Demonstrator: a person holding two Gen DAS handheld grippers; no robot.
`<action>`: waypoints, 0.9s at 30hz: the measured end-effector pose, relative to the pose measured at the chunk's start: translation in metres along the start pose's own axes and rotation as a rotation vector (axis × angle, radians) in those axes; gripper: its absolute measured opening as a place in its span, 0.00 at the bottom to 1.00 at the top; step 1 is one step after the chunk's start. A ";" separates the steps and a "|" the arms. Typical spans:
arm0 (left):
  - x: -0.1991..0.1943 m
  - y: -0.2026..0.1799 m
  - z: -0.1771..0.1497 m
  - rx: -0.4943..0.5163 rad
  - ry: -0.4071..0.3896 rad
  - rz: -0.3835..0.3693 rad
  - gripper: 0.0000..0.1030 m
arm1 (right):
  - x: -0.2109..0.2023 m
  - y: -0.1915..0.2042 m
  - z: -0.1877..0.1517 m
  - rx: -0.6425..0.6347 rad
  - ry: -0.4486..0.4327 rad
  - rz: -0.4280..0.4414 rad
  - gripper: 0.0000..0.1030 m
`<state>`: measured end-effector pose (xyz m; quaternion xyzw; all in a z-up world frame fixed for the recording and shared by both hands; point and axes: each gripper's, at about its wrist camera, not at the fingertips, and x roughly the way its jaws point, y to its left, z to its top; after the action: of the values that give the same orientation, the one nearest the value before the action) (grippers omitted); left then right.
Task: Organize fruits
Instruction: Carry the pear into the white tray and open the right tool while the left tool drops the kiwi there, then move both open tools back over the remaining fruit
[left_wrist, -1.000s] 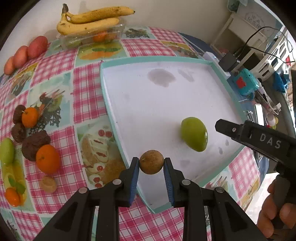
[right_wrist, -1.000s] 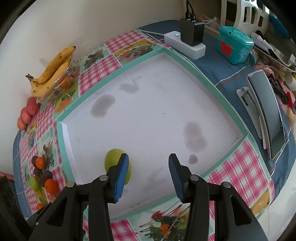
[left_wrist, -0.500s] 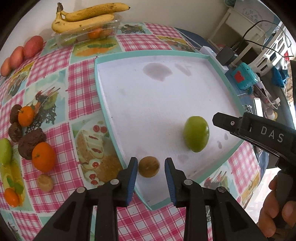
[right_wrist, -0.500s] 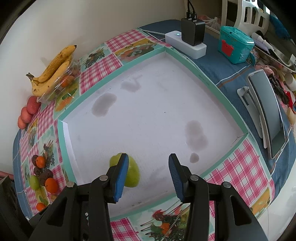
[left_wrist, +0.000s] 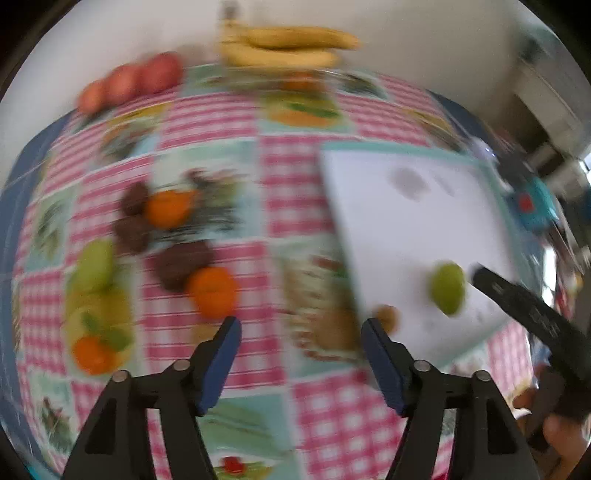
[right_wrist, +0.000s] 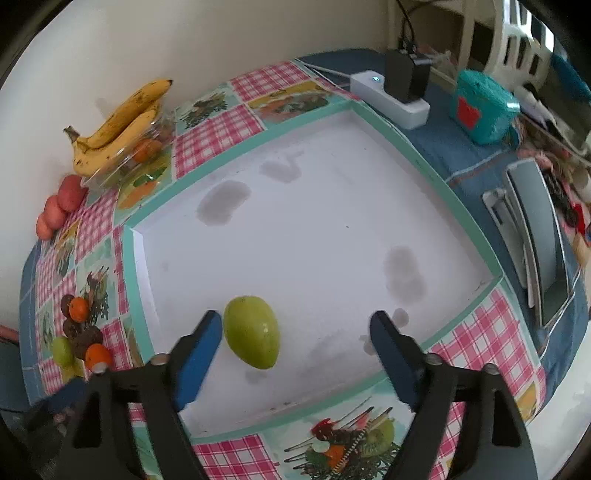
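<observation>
Your left gripper (left_wrist: 301, 356) is wide open and empty, aimed at the loose fruit pile on the cloth; I judge you are between placements. Next, centre the jaws on the orange (left_wrist: 211, 291) just ahead. Your right gripper (right_wrist: 295, 354) gapes empty over the tray (right_wrist: 436, 173), which holds the green fruit (right_wrist: 252, 331) beside its left finger and a brown fruit (left_wrist: 386, 316).

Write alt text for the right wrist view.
The open right gripper hovers over a white tray with a teal rim, a green mango lying in it near the gripper's left finger. Bananas and other fruit sit on the checked tablecloth beyond the tray.
</observation>
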<state>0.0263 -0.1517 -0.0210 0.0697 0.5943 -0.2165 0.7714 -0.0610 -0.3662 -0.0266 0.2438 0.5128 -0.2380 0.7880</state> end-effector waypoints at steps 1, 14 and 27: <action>-0.004 0.014 0.002 -0.035 -0.019 0.042 0.84 | -0.001 0.002 -0.001 -0.010 -0.002 -0.004 0.82; -0.046 0.154 0.003 -0.355 -0.126 0.159 0.99 | -0.011 0.057 -0.011 -0.118 -0.016 0.042 0.91; -0.080 0.239 -0.024 -0.573 -0.210 0.124 0.99 | -0.018 0.166 -0.042 -0.318 0.005 0.189 0.91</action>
<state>0.0886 0.0910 0.0128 -0.1373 0.5426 0.0015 0.8287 0.0071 -0.2102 -0.0016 0.1640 0.5208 -0.0782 0.8341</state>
